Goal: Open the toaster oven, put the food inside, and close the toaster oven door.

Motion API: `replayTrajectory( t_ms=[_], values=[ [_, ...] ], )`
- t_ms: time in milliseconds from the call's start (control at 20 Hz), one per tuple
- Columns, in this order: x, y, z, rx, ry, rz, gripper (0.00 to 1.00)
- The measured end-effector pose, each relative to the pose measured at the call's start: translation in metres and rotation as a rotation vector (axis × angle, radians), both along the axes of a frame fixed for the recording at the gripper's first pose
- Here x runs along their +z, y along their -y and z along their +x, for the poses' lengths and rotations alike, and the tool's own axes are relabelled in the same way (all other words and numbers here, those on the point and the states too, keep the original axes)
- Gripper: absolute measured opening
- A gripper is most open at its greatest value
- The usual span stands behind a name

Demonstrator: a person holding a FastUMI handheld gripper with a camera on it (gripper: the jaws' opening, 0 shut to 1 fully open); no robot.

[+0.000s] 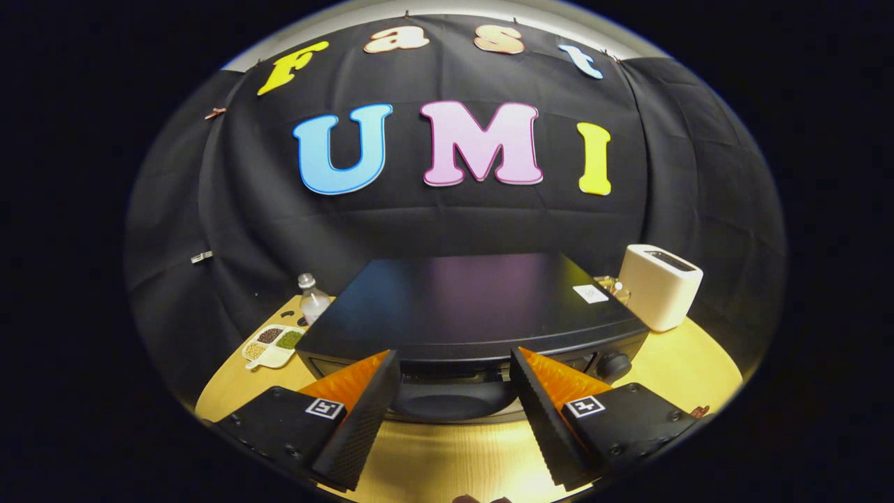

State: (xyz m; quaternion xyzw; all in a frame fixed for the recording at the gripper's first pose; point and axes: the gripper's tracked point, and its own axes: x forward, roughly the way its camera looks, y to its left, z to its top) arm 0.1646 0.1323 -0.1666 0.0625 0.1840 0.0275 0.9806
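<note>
gripper (pixel 454 374) fingers apart before shut toaster oven (pixel 468 307).

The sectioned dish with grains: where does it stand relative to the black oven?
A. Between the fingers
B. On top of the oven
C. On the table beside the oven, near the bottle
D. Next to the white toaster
C: the dish lies on the table beside the oven, just in front of the bottle, across from the toaster; the open fingers hold nothing.

Toaster oven (pixel 464 307) mid-table, bottle (pixel 312 297) and tray (pixel 272 345) left, toaster (pixel 660 285) right.
</note>
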Motion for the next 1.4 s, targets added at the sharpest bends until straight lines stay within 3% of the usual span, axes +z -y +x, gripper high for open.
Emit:
replayTrajectory(
  t_ms=[200,450,950,1400],
  values=[
    [-0.002,0.0,0.001,0.009,0.023,-0.063,0.97],
    [-0.006,0.002,-0.012,0.018,-0.002,-0.049,0.98],
    [-0.038,0.006,-0.077,0.033,-0.07,-0.092,0.96],
    [-0.107,0.001,-0.138,0.101,-0.218,-0.108,0.97]
  ],
)
